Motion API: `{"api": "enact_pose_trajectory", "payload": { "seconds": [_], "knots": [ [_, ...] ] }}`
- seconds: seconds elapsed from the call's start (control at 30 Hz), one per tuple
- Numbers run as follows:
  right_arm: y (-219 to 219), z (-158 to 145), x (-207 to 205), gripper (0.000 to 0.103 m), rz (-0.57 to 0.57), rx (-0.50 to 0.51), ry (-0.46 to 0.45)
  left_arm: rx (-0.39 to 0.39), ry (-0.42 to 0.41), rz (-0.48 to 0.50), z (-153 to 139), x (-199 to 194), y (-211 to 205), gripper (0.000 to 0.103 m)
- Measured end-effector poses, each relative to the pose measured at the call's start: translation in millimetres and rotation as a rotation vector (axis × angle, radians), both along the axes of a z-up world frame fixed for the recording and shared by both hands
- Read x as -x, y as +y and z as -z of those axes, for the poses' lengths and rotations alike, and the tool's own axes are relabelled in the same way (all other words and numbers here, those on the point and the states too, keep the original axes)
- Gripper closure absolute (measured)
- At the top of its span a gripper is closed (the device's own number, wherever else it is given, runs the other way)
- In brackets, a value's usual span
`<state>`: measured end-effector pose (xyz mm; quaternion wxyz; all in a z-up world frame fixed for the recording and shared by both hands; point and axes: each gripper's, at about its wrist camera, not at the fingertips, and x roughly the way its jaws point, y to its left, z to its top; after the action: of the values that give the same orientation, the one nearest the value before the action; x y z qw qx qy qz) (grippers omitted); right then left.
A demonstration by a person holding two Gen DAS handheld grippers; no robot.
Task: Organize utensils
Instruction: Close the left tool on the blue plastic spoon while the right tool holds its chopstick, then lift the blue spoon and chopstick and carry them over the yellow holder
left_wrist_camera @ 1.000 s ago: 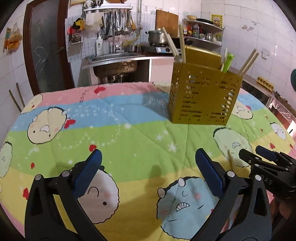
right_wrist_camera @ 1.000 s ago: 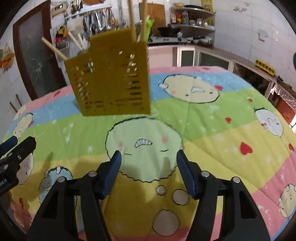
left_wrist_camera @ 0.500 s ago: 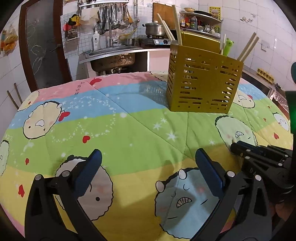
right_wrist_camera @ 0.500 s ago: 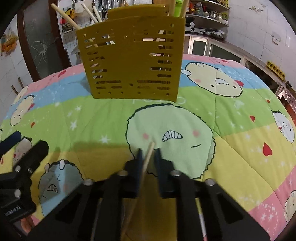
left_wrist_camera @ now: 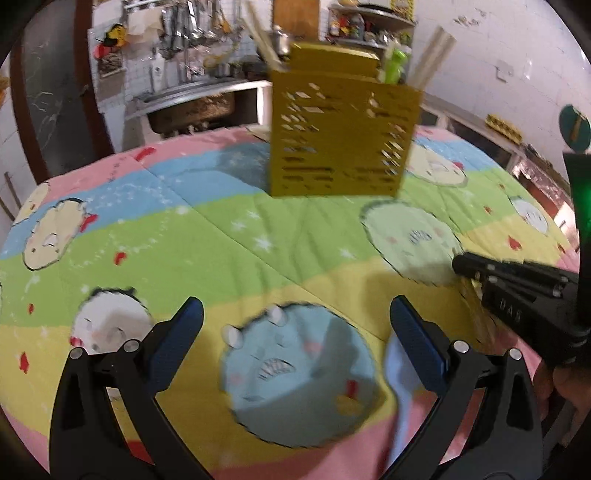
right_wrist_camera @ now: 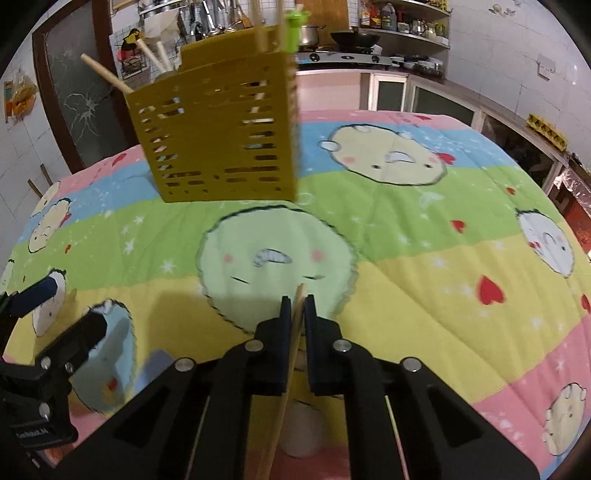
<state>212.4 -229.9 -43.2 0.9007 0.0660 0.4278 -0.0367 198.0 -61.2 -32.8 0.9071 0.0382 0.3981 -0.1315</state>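
While the right gripper point(right_wrist_camera: 298, 308) is pinched on a single wooden chopstick point(right_wrist_camera: 286, 373), the stick is kept well short of the yellow utensil holder point(right_wrist_camera: 221, 129), above the cartoon quilt point(right_wrist_camera: 424, 240). The grip falls close to the chopstick's far tip, so only a short stub is seen past the pads; most of the length runs back beneath the gripper toward the camera. Its long axis thus lies roughly along the fingers, the tip aimed forward at the holder and tilted slightly right. Such a hold is judged to suit lifting the stick off the cloth, though tipping upright would be needed before dropping it in. The left gripper point(left_wrist_camera: 295, 332) is held spread and empty, nearer than the holder point(left_wrist_camera: 340, 136), presumably in reserve. Farther off, the holder stands upright on the quilt, with other chopsticks point(right_wrist_camera: 107, 75) and a green-handled utensil point(right_wrist_camera: 294, 27) already leaning out of its top.
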Motion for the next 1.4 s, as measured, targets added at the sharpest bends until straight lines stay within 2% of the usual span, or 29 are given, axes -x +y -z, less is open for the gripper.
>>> {"api": "enact_pose_trajectory", "payload": {
  "seconds": [0.27,0.47,0.87,0.97,1.13,1.4],
  "knots": [
    [-24,11,12,0.096,0.041,-0.03,-0.011,-0.063,0.059,0.09,15,15,-39,0.007],
    [-25,14,12,0.096,0.041,-0.036,-0.022,-0.12,0.087,0.141,26,14,-58,0.028],
    [-20,11,13,0.096,0.034,-0.011,-0.029,-0.111,0.069,0.123,23,6,-59,0.071],
    [-15,9,14,0.097,0.025,-0.003,-0.034,-0.077,0.082,0.111,20,2,-54,0.072],
    [-9,5,15,0.097,0.015,0.013,-0.042,-0.073,0.071,0.092,19,0,-49,0.072],
    [-2,-11,21,0.097,0.006,0.019,-0.082,-0.045,0.005,0.054,1,1,-37,0.072]
  ]
}}
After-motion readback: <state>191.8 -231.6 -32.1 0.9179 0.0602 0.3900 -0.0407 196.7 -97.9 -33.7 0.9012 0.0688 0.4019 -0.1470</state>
